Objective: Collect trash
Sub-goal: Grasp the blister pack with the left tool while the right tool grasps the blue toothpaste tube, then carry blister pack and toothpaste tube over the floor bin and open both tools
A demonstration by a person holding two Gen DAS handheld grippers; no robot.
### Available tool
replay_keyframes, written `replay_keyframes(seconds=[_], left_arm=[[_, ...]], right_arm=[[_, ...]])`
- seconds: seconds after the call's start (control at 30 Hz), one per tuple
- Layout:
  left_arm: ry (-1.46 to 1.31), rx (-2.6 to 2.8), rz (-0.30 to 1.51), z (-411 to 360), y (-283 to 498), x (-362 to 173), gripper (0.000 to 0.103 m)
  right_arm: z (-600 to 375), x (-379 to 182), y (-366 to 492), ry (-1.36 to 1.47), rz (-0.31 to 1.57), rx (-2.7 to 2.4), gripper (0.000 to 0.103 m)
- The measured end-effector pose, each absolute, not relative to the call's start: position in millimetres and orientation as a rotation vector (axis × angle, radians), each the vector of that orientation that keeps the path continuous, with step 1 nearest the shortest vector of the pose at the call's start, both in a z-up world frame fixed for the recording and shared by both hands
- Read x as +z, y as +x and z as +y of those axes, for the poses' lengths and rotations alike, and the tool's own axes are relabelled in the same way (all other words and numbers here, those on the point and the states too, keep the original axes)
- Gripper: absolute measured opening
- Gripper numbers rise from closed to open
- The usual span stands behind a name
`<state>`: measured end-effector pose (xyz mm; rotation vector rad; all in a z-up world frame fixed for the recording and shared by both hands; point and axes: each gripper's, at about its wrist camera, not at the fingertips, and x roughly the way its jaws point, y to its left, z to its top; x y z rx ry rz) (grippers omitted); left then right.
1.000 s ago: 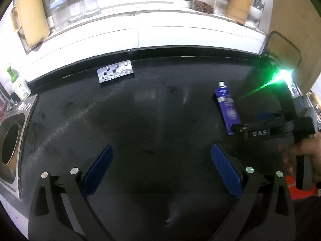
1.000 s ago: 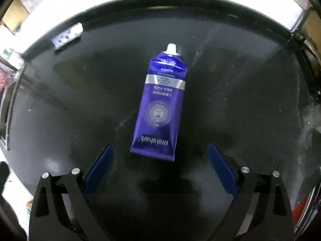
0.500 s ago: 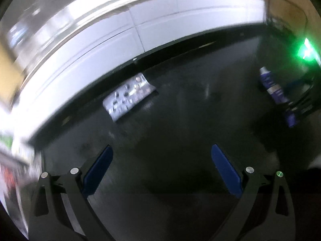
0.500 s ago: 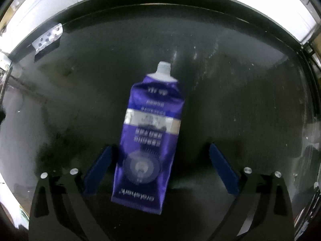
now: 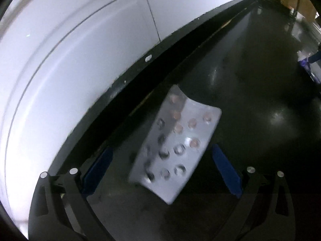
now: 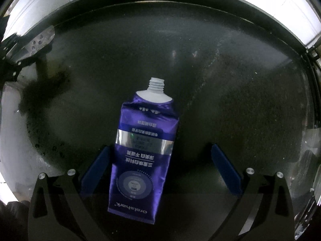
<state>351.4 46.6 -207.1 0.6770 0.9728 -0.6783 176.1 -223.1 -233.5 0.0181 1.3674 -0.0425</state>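
A silver pill blister pack (image 5: 174, 146) lies on the black counter (image 5: 260, 100) near the back wall. My left gripper (image 5: 161, 168) is open, its blue pads on either side of the pack's near end, not touching it. A flattened purple toothpaste tube (image 6: 140, 156), cap off, lies on the counter (image 6: 230, 80). My right gripper (image 6: 158, 169) is open around the tube's lower half; the left pad is close to the tube's edge. The blister pack also shows in the right wrist view (image 6: 40, 40) at far left, with the left gripper beside it.
A white tiled wall (image 5: 70, 50) rises behind the counter's raised black back edge (image 5: 160, 60). The toothpaste tube shows small at the far right of the left wrist view (image 5: 307, 66). A metal rack edge (image 6: 313, 64) stands at the counter's right end.
My left gripper has moved forward and left to straddle the blister pack. My right gripper has moved forward so the tube now lies between its pads. Both stay open.
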Motion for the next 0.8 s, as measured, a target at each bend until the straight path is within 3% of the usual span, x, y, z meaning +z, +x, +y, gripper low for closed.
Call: replay_keyframes(seconds=[0.23,0.3,0.37,0.47,0.8], left_arm=[[0.623,-0.707,0.979,40,365,-208,0.096],[0.57,-0.679,0.992,43,361,-207,0.084],[0.529,-0.658,1.005,40,351,-204,0.058],[0.553,-0.607,1.001,30,329,-202,0.042],[0.347,-0.403,1.065,8,259,-177,0.038]], right_arm=[[-231,-231,176,0.011,1.371,-0.034,0.097],[-230,-230,174,0.009,1.36,-0.028,0.094],[-226,-230,170,0.003,1.347,-0.017,0.086],[-215,-222,165,-0.021,1.319,0.02,0.057],[-222,-210,160,0.007,1.286,0.052,0.053]])
